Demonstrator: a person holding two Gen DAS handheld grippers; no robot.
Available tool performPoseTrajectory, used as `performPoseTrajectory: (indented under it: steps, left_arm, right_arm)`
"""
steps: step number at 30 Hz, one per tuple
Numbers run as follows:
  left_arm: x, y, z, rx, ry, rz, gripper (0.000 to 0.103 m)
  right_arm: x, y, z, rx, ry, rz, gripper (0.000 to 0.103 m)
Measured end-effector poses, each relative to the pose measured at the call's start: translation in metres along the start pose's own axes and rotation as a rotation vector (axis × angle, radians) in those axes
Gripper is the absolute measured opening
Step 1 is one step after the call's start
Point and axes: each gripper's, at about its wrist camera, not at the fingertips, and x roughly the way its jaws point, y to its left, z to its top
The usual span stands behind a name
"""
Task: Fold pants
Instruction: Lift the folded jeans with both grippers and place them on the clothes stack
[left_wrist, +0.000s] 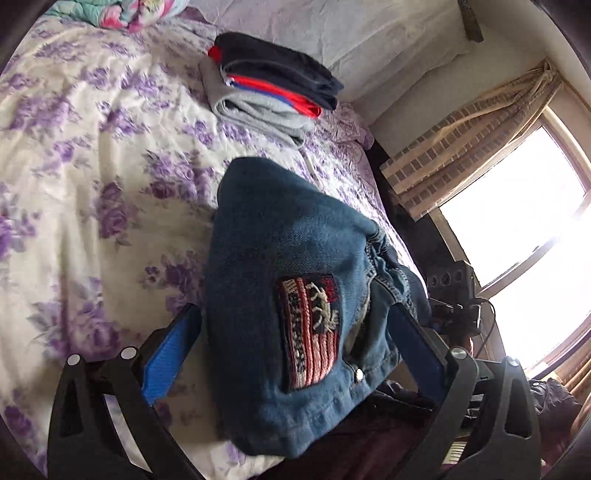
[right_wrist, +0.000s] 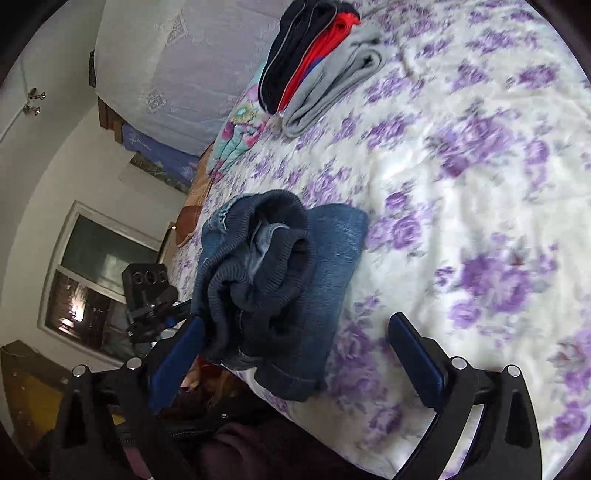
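Folded blue jeans (left_wrist: 288, 258) with a red striped flag patch (left_wrist: 310, 332) lie on the flowered bed sheet (left_wrist: 92, 147) near its front edge. My left gripper (left_wrist: 293, 308) stands wide open astride them, its left pad (left_wrist: 170, 354) a little apart from the denim. In the right wrist view the jeans (right_wrist: 280, 266) show their bunched ribbed waistband on top. My right gripper (right_wrist: 297, 319) is open too. Its left finger (right_wrist: 181, 362) is against the waistband side and its right finger (right_wrist: 413, 354) hangs over bare sheet (right_wrist: 461, 184).
A stack of folded clothes (left_wrist: 269, 85) (right_wrist: 314, 62), dark, red and grey, sits farther back on the bed. A colourful quilt (right_wrist: 236, 136) lies by the head end. A bright window (left_wrist: 517, 206) with a curtain is beside the bed. A person's dark clothing shows at the bed's near edge.
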Motion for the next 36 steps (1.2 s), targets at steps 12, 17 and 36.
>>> performPoseTrajectory:
  steps: [12, 17, 36]
  left_arm:
    - [0.012, -0.042, 0.011, 0.023, -0.002, -0.007, 0.095]
    - [0.004, -0.095, 0.065, 0.122, -0.065, -0.006, 0.096]
    - [0.169, 0.045, 0.387, -0.313, -0.141, 0.265, 0.097]
  right_arm:
    - [0.015, 0.040, 0.016, -0.099, -0.022, 0.098, 0.065]
    - [-0.027, 0.076, 0.062, -0.210, -0.135, 0.092, 0.065]
    - [0.091, 0.038, 0.406, -0.263, -0.338, -0.469, 0.099]
